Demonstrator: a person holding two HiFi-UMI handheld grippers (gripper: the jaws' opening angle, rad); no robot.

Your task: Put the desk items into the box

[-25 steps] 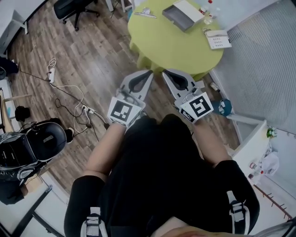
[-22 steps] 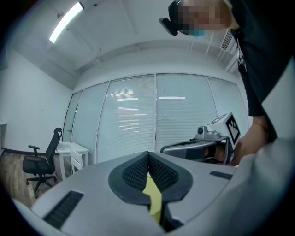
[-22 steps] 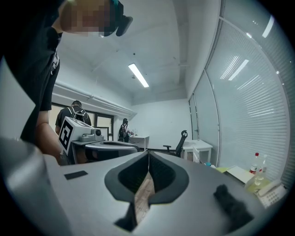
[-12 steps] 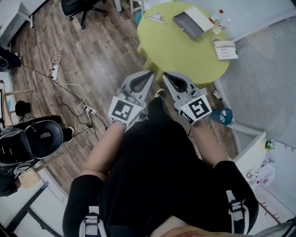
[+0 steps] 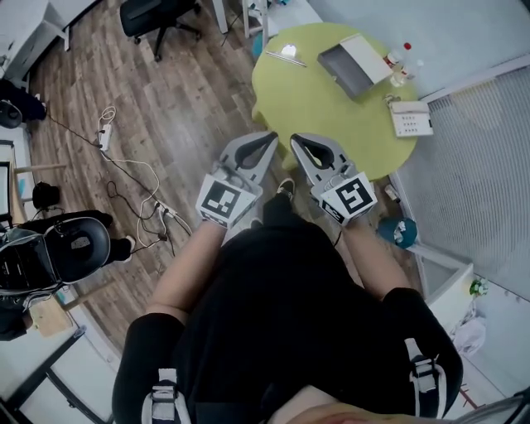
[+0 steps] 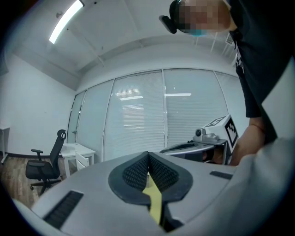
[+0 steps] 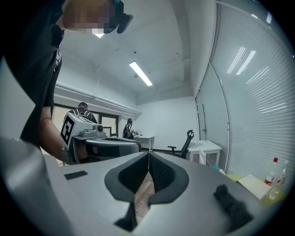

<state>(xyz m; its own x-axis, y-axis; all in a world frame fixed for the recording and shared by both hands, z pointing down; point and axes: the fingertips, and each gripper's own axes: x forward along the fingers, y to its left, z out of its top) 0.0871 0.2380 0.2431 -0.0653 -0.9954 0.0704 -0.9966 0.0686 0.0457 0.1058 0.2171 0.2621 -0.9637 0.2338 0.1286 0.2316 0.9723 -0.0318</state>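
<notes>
A round green table [image 5: 319, 103] holds an open grey box [image 5: 354, 65] with a white lid, a white desk phone [image 5: 411, 118], small bottles [image 5: 399, 60] and a silvery item [image 5: 286, 54]. Both grippers are held level side by side in front of the person, at the table's near edge. My left gripper [image 5: 272, 136] is shut with nothing in it, pads meeting [image 6: 148, 155]. My right gripper [image 5: 296, 138] is shut and empty too [image 7: 149, 155]. In the right gripper view a bottle [image 7: 275, 174] and the white lid [image 7: 254, 183] show at far right.
Wooden floor with a power strip and cables [image 5: 124, 166] lies to the left. A black office chair [image 5: 161, 18] stands beyond it. A helmet-like black object [image 5: 79, 244] and gear sit at far left. A blind-covered glass wall [image 6: 152, 115] and a teal object [image 5: 399, 232] are to the right.
The person has walked toward the green table. It has slid down the head view, and both shut grippers now reach its near edge.
</notes>
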